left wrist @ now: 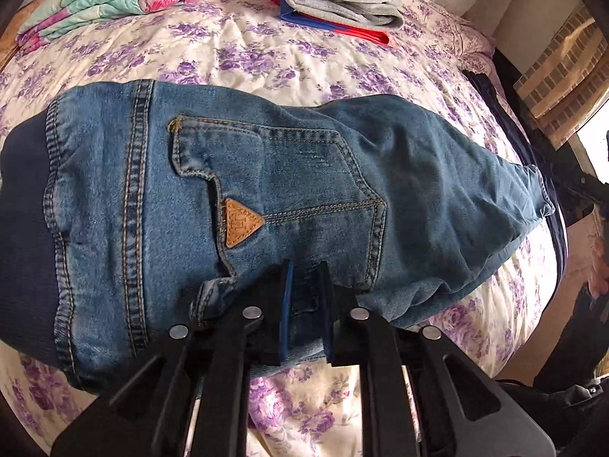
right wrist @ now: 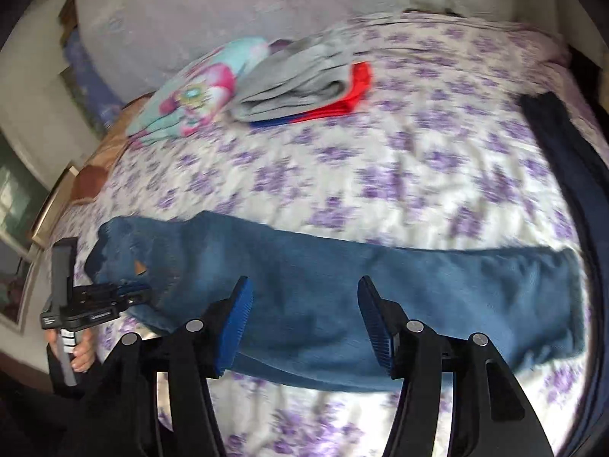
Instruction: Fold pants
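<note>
On the bed (left wrist: 266, 57), in the left wrist view, the jeans (left wrist: 266, 175) lie flat across the purple-flowered quilt, seat up, showing a stitched back pocket, a tan triangular patch and a dark ribbed waistband. The left gripper (left wrist: 304, 304) has its jaws nearly closed, pinching the denim's near edge. Such cloth looks soft yet weighty, likely to sag, so seams and hems are the surest holds.

In the right wrist view, blurred, the jeans (right wrist: 342, 297) stretch along the bed's near side. The right gripper (right wrist: 304, 323) has its jaws about half open, empty, above the leg.
</note>
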### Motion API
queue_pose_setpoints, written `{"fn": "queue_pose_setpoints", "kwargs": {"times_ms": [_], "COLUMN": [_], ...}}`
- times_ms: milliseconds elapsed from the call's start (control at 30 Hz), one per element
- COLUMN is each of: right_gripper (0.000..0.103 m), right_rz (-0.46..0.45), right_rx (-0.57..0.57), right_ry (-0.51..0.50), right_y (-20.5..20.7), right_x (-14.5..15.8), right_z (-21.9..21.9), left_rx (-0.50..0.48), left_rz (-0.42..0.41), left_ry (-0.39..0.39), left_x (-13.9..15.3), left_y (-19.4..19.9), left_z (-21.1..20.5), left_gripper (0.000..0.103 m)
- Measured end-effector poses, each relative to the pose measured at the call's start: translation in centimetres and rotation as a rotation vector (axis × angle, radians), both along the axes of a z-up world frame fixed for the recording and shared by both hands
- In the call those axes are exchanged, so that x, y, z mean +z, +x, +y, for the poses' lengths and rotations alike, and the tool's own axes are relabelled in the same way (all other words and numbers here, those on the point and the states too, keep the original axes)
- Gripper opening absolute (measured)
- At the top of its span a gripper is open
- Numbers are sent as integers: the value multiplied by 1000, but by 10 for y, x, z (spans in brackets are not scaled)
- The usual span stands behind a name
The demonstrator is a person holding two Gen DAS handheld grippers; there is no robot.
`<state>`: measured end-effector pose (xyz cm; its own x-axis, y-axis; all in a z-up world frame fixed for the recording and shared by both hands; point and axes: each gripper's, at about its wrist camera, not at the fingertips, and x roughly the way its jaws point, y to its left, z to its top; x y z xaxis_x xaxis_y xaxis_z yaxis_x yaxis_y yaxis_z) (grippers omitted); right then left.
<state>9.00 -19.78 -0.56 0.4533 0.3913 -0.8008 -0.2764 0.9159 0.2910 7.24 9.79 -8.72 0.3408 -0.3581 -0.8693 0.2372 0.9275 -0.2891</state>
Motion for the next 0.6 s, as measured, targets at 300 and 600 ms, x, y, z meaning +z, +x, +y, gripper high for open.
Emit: {"fn": "queue_pose_setpoints", "kwargs": {"times_ms": [300, 600], "right_gripper": [58, 62], "right_rz": [178, 323], "right_rx": [348, 631], "right_ry": [-121, -18], "right_y": [109, 99], "right_x": [-43, -61], "right_z": [130, 141], "left_rx": [-14, -74], "left_rz": [-19, -67], "left_ry": [-13, 16], "left_x": [-3, -3], "left_y": [-8, -13], "left_z": [6, 3], "left_gripper": [5, 5]}}
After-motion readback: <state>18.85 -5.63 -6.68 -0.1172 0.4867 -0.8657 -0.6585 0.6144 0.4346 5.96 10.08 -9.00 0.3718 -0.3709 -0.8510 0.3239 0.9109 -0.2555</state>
